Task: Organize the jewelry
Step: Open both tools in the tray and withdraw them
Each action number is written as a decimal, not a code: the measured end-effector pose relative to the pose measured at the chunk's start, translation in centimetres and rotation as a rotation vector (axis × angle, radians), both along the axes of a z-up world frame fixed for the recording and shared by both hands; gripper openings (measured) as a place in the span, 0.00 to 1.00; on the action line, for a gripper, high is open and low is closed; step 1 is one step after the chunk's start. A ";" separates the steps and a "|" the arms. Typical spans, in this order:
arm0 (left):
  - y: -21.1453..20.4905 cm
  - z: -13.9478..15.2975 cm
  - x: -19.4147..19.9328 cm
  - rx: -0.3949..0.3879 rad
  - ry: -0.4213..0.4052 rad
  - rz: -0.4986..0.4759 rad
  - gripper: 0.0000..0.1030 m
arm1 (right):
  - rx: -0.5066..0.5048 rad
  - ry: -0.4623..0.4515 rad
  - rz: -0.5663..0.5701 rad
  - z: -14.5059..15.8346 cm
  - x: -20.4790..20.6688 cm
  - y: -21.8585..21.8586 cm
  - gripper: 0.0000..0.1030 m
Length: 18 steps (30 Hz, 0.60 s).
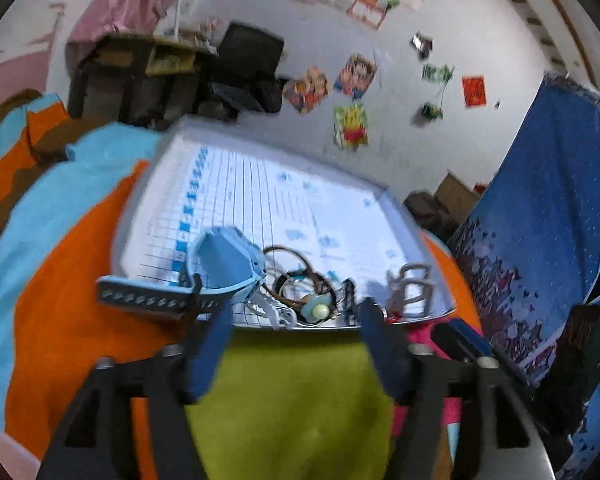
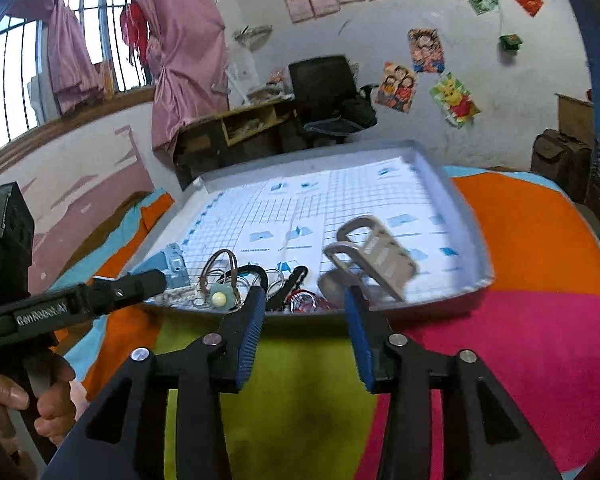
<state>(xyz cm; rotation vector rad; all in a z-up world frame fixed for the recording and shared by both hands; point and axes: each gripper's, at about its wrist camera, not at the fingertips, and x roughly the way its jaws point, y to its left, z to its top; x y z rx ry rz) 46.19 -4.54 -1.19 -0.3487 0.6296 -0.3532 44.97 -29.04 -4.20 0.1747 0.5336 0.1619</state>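
Note:
A grey tray (image 2: 466, 216) lined with grid paper lies on a colourful bedspread. At its near edge lies a heap of jewelry (image 2: 256, 284): rings, a brown cord, a pale green bead (image 2: 219, 299), a light blue watch (image 2: 174, 266) and a beige watch (image 2: 376, 256). My right gripper (image 2: 306, 300) is open and empty at the tray's near edge, in front of the heap. My left gripper (image 1: 292, 312) is open and empty before the same heap (image 1: 304, 296), with the blue watch (image 1: 224, 264) just past its left finger. The beige watch (image 1: 412, 288) lies to the right.
The bedspread (image 2: 540, 320) has orange, pink, green and blue patches. The left tool (image 2: 80, 300) and the hand holding it show at the left of the right wrist view. A desk and black chair (image 2: 324, 92) stand by the far wall. A blue curtain (image 1: 540, 240) hangs at right.

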 end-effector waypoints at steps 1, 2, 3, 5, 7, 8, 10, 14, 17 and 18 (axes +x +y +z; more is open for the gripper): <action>0.2 0.5 -1.2 0.000 -0.030 0.007 0.74 | -0.002 -0.013 -0.006 0.3 -0.7 -0.1 0.49; 0.4 1.0 -2.3 0.008 -0.055 0.012 0.78 | -0.007 -0.034 -0.016 0.6 -1.9 -0.3 0.51; 0.5 1.5 -3.5 0.021 -0.077 0.020 0.81 | -0.012 -0.049 -0.021 1.1 -2.8 -0.6 0.53; 0.9 2.2 -6.0 0.040 -0.119 0.043 0.89 | -0.017 -0.077 -0.029 1.9 -5.2 -0.9 0.58; 1.5 2.8 -9.1 0.063 -0.165 0.074 0.96 | -0.015 -0.096 -0.030 2.6 -7.1 -1.1 0.67; 1.7 2.9 -10.6 0.078 -0.184 0.085 0.99 | -0.020 -0.108 -0.029 3.0 -8.4 -1.0 0.70; 2.0 3.3 -12.9 0.104 -0.213 0.100 1.00 | -0.033 -0.133 -0.024 3.7 -11.0 -0.9 0.80; 2.6 3.4 -18.4 0.168 -0.262 0.129 1.00 | -0.048 -0.173 -0.011 4.6 -16.5 -0.3 0.88; 3.0 3.2 -21.3 0.194 -0.282 0.140 1.00 | -0.052 -0.187 -0.002 4.8 -19.6 0.2 0.90; 3.1 3.3 -22.0 0.202 -0.284 0.144 1.00 | -0.053 -0.189 0.000 4.9 -20.2 0.3 0.90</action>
